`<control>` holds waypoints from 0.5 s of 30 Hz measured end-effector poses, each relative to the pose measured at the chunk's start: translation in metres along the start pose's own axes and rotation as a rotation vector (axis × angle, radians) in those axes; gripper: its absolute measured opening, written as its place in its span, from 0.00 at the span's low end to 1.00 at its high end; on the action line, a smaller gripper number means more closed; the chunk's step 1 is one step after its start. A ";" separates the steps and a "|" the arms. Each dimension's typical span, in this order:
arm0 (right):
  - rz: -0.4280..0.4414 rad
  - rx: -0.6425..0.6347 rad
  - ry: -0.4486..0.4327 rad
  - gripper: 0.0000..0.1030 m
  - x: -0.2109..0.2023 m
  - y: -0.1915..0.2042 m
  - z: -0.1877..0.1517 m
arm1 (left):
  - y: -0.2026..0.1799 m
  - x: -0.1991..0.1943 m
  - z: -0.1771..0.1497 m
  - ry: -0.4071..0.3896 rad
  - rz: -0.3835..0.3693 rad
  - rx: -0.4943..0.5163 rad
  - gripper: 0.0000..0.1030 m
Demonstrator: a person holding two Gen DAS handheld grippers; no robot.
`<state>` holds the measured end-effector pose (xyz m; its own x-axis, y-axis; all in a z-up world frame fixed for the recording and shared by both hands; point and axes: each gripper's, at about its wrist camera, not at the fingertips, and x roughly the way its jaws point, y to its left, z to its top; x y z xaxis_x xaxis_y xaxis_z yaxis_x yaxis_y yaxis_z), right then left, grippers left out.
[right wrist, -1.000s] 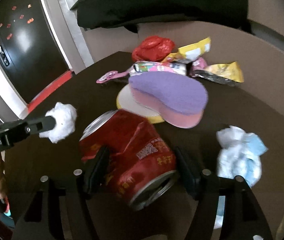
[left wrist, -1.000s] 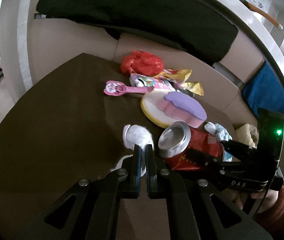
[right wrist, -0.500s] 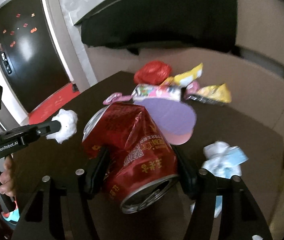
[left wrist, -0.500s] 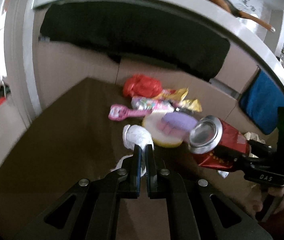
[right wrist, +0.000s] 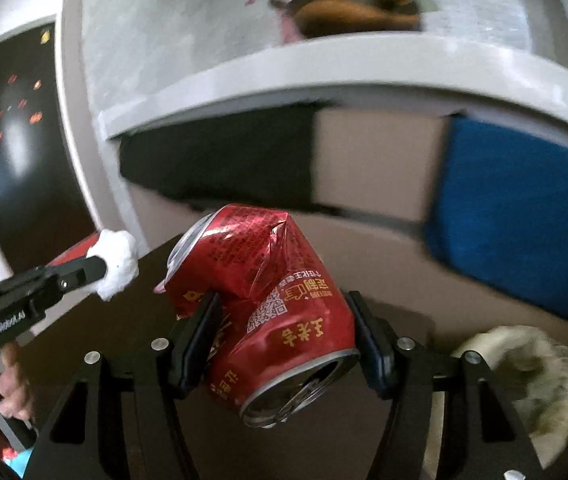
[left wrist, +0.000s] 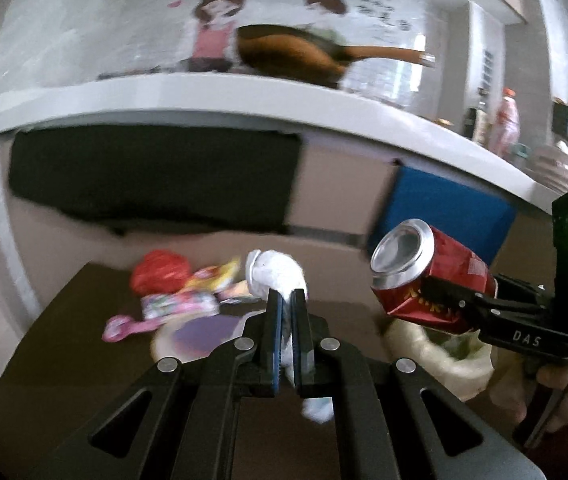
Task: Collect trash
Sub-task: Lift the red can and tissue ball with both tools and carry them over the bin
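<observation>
Gripping the dented can across its sides, the right tongs carry it clear of the desk, while the left tongs, clenched on a tissue wad, do likewise, presumably for disposal.

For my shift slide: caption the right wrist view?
Right tool clamps a crushed red can above the table; left tool pinches a white tissue wad.

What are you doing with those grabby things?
A person is picking up trash with two claws. The left claw is shut on a white crumpled tissue, and the right claw grips a dented red can. Both are held above the dark table, where wrappers lie.
</observation>
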<state>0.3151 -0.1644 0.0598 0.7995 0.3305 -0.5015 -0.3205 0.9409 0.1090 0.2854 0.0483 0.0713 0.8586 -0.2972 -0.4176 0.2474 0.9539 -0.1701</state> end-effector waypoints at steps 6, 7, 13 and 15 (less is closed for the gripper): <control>-0.145 0.025 -0.029 0.58 -0.046 -0.057 -0.007 | -0.080 0.029 0.004 0.029 -0.060 0.055 0.04; -0.165 0.030 -0.030 0.58 -0.052 -0.065 -0.010 | -0.095 0.036 0.003 0.037 -0.074 0.063 0.04; -0.272 0.086 -0.043 0.58 -0.086 -0.120 -0.023 | -0.159 0.060 -0.002 0.063 -0.124 0.098 0.04; -0.307 0.104 -0.049 0.58 -0.097 -0.135 -0.026 | -0.178 0.068 -0.003 0.073 -0.138 0.106 0.04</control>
<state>0.2673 -0.3250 0.0716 0.8753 0.0306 -0.4826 -0.0089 0.9989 0.0470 0.2981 -0.1420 0.0707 0.7795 -0.4238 -0.4612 0.4097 0.9020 -0.1363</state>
